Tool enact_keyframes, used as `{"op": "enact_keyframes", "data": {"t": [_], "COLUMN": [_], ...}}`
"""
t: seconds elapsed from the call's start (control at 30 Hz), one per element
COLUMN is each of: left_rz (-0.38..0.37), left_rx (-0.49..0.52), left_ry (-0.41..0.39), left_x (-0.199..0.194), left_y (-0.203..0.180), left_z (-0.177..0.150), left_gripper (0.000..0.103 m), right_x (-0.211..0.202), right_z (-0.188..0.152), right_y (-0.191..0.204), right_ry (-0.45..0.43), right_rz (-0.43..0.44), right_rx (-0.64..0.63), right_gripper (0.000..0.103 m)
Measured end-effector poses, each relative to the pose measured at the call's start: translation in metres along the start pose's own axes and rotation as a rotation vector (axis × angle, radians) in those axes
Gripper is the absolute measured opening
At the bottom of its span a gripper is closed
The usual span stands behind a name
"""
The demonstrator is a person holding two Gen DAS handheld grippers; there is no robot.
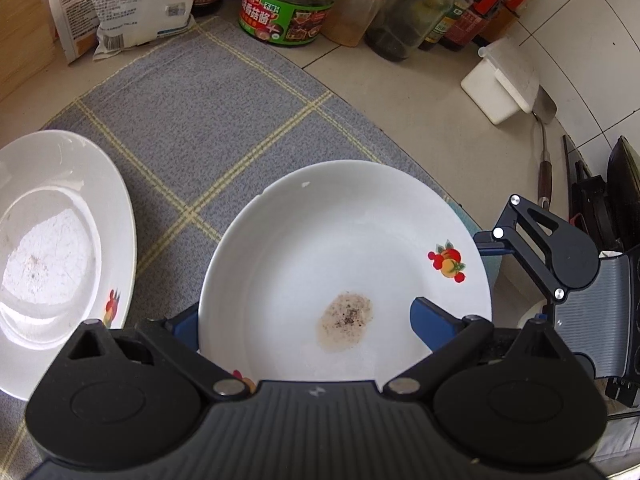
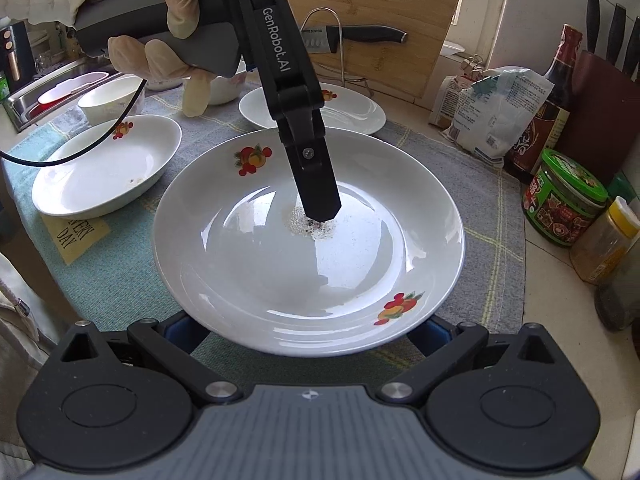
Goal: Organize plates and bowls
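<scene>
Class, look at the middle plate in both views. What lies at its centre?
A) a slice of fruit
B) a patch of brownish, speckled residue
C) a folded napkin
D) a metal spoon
B: the middle plate carries a brownish speckled stain at its centre, and in the right wrist view a finger of the left gripper reaches down toward that same stain.

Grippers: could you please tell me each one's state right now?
Left gripper: open, straddling the plate.
Right gripper: open, holding nothing.
</scene>
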State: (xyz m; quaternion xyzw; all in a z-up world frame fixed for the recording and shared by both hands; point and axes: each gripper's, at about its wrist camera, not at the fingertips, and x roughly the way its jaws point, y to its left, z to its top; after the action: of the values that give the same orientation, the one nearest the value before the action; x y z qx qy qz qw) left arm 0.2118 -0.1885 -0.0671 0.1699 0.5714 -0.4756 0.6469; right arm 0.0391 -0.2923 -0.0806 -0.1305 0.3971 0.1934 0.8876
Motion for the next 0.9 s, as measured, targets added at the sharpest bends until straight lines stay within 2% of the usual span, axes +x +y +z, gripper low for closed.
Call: {"op": "enact_keyframes", "data": {"t": [0.47,0.9], "left_rz": [-0.001,-0.001], "left_rx": [0.009,0.004], "left_ry": [-0.02,-0.02], "left_x": [0.025,0.051], "left_y": [0.006,0.017], "left_z": [0.055,0.086], "left_gripper": [0.1,0.1], "right_x": [0.012,0.029], "right_z": [0.001,-0.002], "right_y": [-0.054,-0.087], "right_ry": [0.007,0.02], "right_rz": [-0.013,-0.013], "right_rx": [0.011,0.019], "right_gripper": [0.103,0.103]}}
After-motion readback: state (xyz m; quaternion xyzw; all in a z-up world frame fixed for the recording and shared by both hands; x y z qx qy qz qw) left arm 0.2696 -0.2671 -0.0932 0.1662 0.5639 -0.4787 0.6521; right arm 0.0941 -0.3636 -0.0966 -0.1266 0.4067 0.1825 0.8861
